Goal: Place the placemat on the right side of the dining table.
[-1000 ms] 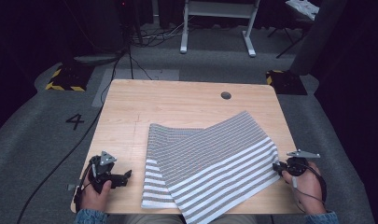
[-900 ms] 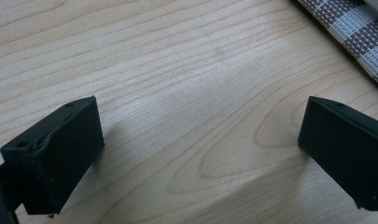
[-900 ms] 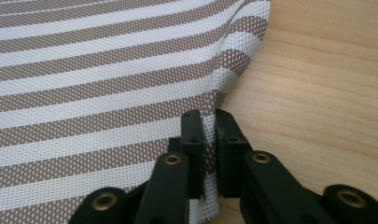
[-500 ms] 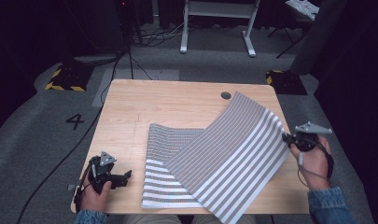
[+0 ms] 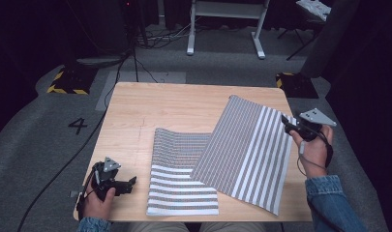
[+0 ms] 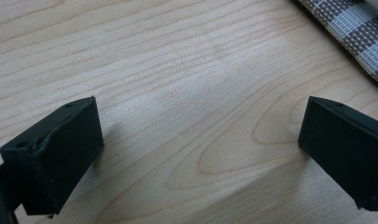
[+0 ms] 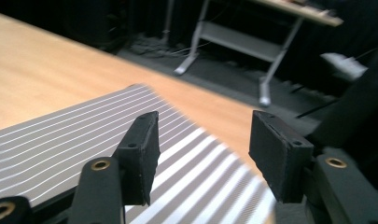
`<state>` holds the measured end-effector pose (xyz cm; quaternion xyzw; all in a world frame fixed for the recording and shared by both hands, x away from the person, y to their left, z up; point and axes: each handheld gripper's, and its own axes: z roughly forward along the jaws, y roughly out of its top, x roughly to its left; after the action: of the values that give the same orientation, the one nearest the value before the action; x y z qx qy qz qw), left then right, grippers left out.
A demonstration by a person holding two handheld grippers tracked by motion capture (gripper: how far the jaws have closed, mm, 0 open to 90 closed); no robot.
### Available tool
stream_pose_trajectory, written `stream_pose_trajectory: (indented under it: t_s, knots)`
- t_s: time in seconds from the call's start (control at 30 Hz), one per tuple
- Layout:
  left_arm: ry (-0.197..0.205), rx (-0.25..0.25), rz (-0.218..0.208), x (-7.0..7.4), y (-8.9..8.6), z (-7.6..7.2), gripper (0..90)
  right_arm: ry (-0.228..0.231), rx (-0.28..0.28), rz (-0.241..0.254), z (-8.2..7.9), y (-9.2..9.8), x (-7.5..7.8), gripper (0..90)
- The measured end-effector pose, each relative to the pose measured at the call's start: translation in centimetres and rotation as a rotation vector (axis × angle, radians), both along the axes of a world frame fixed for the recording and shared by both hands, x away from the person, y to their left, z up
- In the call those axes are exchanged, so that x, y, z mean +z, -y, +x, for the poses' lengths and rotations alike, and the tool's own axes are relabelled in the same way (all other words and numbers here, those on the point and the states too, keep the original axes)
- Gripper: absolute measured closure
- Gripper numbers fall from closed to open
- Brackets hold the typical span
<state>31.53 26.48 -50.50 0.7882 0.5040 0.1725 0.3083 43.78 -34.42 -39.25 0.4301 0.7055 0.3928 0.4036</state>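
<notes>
Cloth [image 5: 242,154], striped, lies across the near right of the surface [image 5: 184,104], its long flap running from the near edge up toward your right gripper [image 5: 286,124], which sits at the flap's far right edge. That hand is nearer. Its own view shows the jaws spread, the cloth beyond and below them. Your left gripper [image 5: 128,184] rests well apart on bare wood, jaws also spread, with a cloth corner just showing in its view.

The table [image 5: 184,106] was pale wood with a small dark hole near its far right. A striped cloth [image 5: 184,193] lay on its near half.
</notes>
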Motion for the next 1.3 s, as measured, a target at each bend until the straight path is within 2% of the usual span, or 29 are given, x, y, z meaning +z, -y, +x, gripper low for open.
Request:
stream_pose_trajectory:
  t_s: [0.17,0.4,0.57,0.73,0.77,0.83,1.1,1.3]
  knots:
    - [-0.003,0.000,0.000,0.0,0.0,0.1,0.0,-0.099,0.076,0.070,-2.1,-2.4,-1.3,41.5]
    - [0.001,0.004,-0.001,0.0,0.1,0.1,0.0,-0.246,0.215,0.124,-4.6,-7.3,-2.2,40.6]
    - [0.002,0.004,-0.001,0.0,0.1,0.1,0.0,-0.310,0.303,0.125,-6.0,-10.7,-2.3,39.9]
    - [0.002,0.004,-0.001,0.0,0.1,0.1,0.0,-0.347,0.384,0.101,-6.9,-13.7,-2.6,38.7]
    - [0.002,0.004,-0.001,0.0,0.1,0.1,0.0,-0.357,0.392,0.114,-7.1,-14.3,-2.7,38.7]
    - [0.002,0.004,-0.001,0.0,0.1,0.1,0.0,-0.373,0.420,0.097,-7.4,-15.3,-3.0,38.6]
    - [0.002,0.004,-0.001,0.0,0.1,0.1,0.0,-0.433,0.512,0.069,-8.3,-19.6,-5.1,37.5]
    - [0.002,0.004,-0.001,0.0,0.1,0.1,0.0,-0.485,0.559,0.026,-8.7,-22.5,-7.1,35.3]
